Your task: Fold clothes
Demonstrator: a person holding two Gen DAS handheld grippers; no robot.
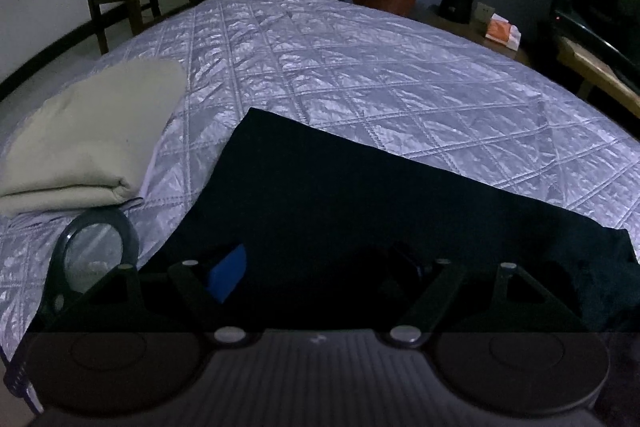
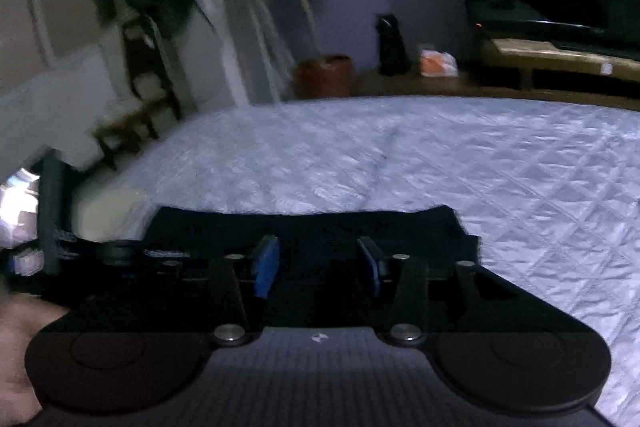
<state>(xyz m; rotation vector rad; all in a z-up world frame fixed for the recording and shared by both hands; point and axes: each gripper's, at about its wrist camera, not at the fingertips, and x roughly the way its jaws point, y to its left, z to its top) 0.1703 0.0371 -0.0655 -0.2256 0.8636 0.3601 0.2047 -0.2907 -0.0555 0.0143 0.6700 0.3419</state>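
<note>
Jaws both parted over black garment [image 1: 340, 195] | folded beige cloth [image 1: 92, 139] beside | quilted bed [image 1: 360, 67]

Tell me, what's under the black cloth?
The black cloth lies on the shiny quilted bedcover, which shows all around it. Anything else beneath it is covered.

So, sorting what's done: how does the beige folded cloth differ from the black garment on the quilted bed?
The beige folded cloth is pale and stacked in thick layers; the black garment is dark and spread flat. The beige one lies clear of both grippers; the black one lies at them. Both rest on the quilted bed.
</note>
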